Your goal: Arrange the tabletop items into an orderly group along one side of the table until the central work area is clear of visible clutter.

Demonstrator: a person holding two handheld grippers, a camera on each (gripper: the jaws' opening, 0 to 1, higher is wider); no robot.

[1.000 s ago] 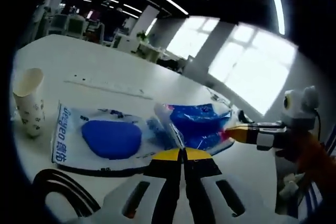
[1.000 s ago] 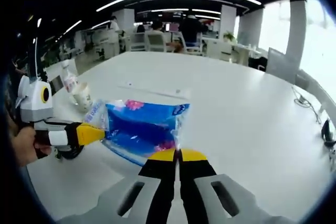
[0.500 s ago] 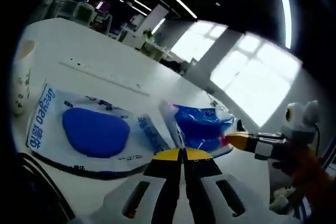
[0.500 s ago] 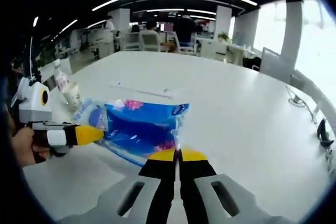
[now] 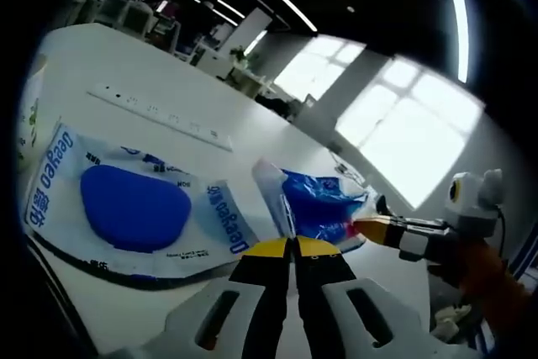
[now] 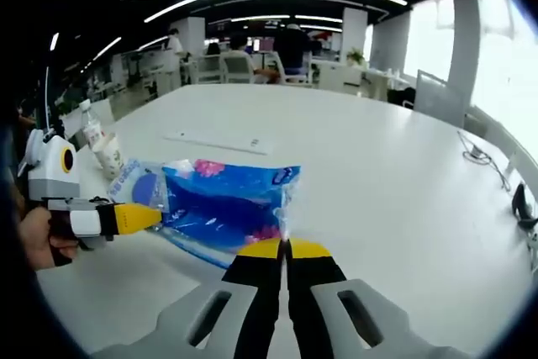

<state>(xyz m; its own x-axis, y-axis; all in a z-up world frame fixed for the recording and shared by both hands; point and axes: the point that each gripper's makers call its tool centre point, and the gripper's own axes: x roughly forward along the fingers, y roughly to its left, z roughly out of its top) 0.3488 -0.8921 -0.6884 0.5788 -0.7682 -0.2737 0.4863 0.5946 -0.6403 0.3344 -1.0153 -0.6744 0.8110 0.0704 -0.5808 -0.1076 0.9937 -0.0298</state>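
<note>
A blue plastic packet (image 5: 324,203) is held off the white table (image 5: 168,73) between both grippers. My left gripper (image 5: 291,241) is shut on one thin edge of it. The right gripper (image 5: 363,226) comes in from the right with its yellow tips shut on the opposite end. In the right gripper view the same packet (image 6: 227,203) stretches from my right gripper (image 6: 283,244), shut on its edge, to the left gripper (image 6: 154,217) at the left. A white-and-blue tissue pack (image 5: 126,208) lies flat on the table beside the packet.
A white power strip (image 6: 218,142) lies across the table's middle. A paper cup (image 6: 108,155) and a water bottle (image 6: 91,128) stand near the left edge. Cables (image 6: 479,155) and a black object (image 6: 521,205) sit at the far right. Office desks and chairs stand behind.
Both grippers keep their hold on the blue packet. The left gripper view has swung, so the tissue pack and cup sit further left in it. The packet's pose between the grippers looks the same.
</note>
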